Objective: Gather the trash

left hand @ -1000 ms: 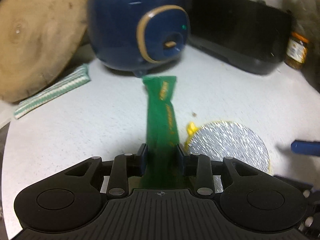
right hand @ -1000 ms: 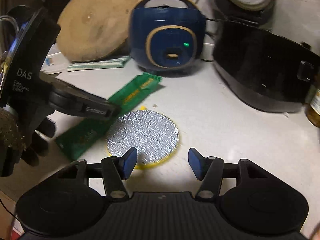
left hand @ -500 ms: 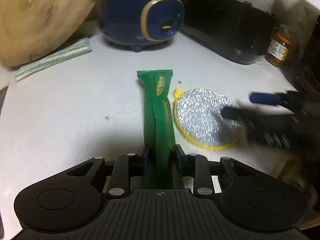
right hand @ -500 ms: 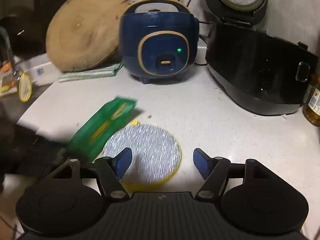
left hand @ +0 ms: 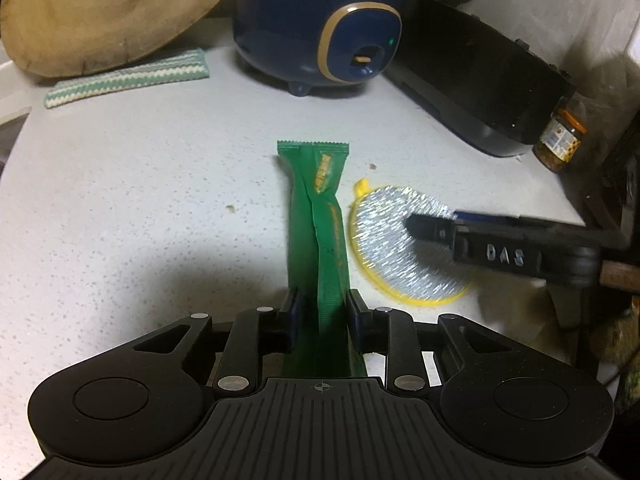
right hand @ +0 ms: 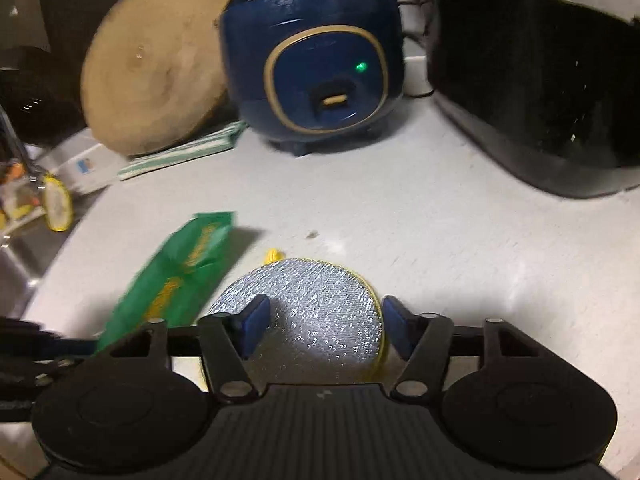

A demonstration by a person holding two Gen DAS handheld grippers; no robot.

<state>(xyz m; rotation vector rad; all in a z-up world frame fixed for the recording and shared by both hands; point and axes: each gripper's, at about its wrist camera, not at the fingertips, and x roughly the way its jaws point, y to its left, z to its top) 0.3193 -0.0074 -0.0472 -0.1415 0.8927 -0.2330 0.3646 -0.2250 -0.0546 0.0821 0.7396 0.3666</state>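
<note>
I have the left gripper closing on the wrapper: its jaws have just come in, and the pads now seem to press the near end of the green film from both sides, so I judge it held. The wrapper's long axis runs straight out along my fingers, its crimped far end pointing toward the cooker.

The right gripper is unclenched; its jaws have just narrowed, with the pad between the blue fingertips but seemingly untouched. The pad lies just beside the wrapper, on the side away from the board, and directly under the right gripper, so that hand is nearer to it. The pad's face is flat, so I judge my jaws must tilt onto its rim.

The wrapper is thin, glossy, creased lengthwise and limp. The pad is a flat round disc, glittery silver mesh with a yellow rim and small yellow loop. The counter is pale and speckled.
</note>
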